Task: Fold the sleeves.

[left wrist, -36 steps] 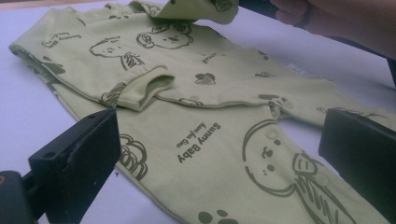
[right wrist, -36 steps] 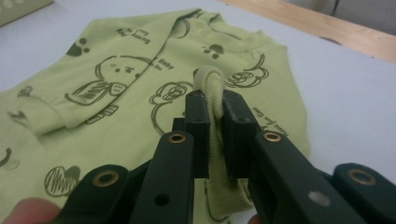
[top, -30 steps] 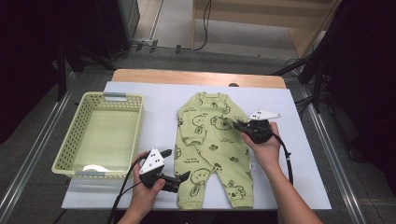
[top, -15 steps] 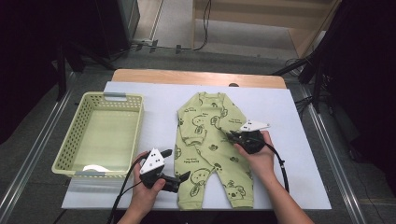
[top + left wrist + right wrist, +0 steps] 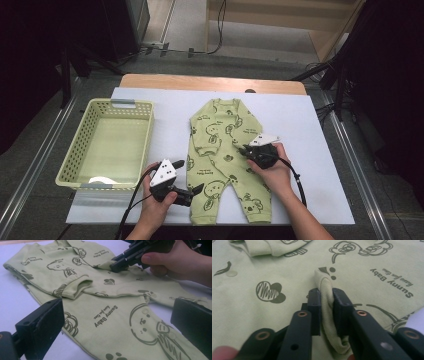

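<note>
A light green baby romper [image 5: 225,150] with dark cartoon prints lies flat on the white table cover. My right gripper [image 5: 245,150] rests on its middle. The ribbed sleeve cuff [image 5: 325,287] stands folded between its pads, which still touch it; the jaws have just been opening a little. In the left gripper view, the right gripper [image 5: 117,265] holds that cuff down on the body. My left gripper [image 5: 192,176] is open at the romper's near left leg, its jaws wide apart over the cloth [image 5: 110,322] and holding nothing.
A pale green plastic basket [image 5: 120,104] stands at the left of the table with a small white item [image 5: 100,181] in its near corner. The white cover [image 5: 310,125] lies bare to the right of the romper. A wooden edge [image 5: 210,82] runs along the back.
My right gripper has come down and toward me with the sleeve cuff, laying the sleeve across the romper's body. The left gripper has stayed where it was.
</note>
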`<state>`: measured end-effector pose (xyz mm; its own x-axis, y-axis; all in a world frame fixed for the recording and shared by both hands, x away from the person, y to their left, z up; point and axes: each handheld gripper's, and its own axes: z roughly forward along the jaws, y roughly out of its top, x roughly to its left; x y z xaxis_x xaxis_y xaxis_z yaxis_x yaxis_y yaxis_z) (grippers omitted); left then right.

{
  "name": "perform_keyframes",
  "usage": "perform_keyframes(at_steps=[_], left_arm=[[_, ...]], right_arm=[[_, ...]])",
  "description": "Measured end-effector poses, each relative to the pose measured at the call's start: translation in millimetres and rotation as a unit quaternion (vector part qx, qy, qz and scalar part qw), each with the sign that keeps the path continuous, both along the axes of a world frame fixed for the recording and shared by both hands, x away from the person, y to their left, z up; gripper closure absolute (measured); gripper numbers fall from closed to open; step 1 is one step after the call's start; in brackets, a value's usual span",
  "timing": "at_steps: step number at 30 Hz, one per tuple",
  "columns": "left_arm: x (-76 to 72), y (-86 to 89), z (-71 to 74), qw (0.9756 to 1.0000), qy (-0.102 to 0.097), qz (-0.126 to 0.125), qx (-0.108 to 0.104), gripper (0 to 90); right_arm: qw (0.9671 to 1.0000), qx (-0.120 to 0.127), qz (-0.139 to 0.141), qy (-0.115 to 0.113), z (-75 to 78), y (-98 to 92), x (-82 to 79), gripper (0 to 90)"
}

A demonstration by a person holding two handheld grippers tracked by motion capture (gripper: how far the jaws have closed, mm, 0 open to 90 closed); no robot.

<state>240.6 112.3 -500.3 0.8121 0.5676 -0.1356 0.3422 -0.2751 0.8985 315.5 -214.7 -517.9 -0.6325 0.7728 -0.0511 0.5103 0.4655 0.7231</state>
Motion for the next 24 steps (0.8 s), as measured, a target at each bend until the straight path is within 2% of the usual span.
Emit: perform_keyframes(at_steps=[4,6,8,9,11,13,16,19,24], left_arm=[[0.0,0.0,0.0,1.0,0.0,0.0,-0.001,0.0],[0.0,0.0,0.0,1.0,0.0,0.0,-0.001,0.0],[0.0,0.0,0.0,1.0,0.0,-0.001,-0.001,0.0],[0.1,0.0,0.0,1.0,0.0,-0.001,-0.001,0.0],[0.1,-0.1,-0.1,1.0,0.001,-0.001,-0.002,0.0],[0.1,-0.2,-0.1,1.0,0.001,-0.001,-0.002,0.0],[0.2,-0.2,-0.1,1.0,0.0,-0.001,-0.001,0.0],[0.1,-0.2,-0.1,1.0,0.0,-0.001,-0.001,0.0],[0.1,0.2,0.0,1.0,0.001,-0.002,-0.002,0.0]], right_arm=[[0.999,0.03,0.02,0.024,4.3,-0.5,-0.5,48.6],[0.9978,0.054,0.03,0.022,9.9,-2.4,-3.6,46.1],[0.9953,0.089,0.033,0.017,16.6,-8.0,-5.8,46.1],[0.994,0.104,0.03,0.015,20.2,-11.4,-6.9,49.1],[0.9916,0.127,0.024,0.007,25.6,-18.2,-7.7,62.4],[0.9922,0.124,0.008,-0.005,27.7,-23.1,-7.7,75.9],[0.9935,0.112,-0.02,-0.004,24.4,-26.0,-4.5,84.7],[0.9946,0.098,-0.033,0.009,16.0,-24.6,0.4,86.0],[0.9962,0.082,-0.018,0.026,6.4,-16.2,-3.1,86.0]])
